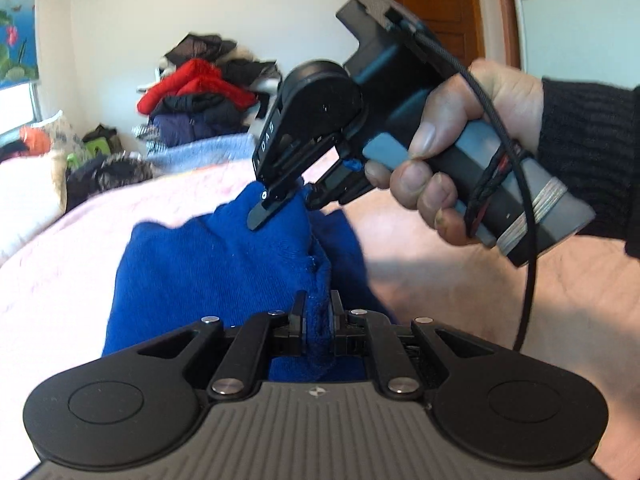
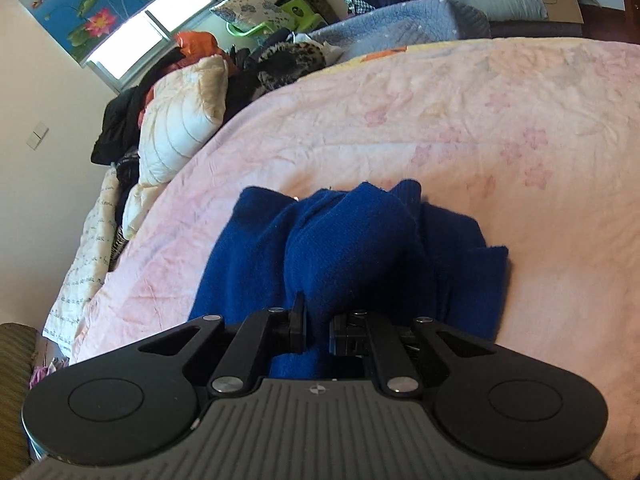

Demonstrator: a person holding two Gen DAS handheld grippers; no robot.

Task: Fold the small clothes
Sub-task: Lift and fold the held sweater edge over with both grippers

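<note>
1. Left gripper (image 1: 317, 312), low in the frame's middle, pinches the blue cloth (image 1: 208, 264).
2. Right gripper (image 2: 316, 320) pinches it too.
3. Cloth lies bunched on the pink bed cover (image 2: 400, 120), mid-frame.
</note>
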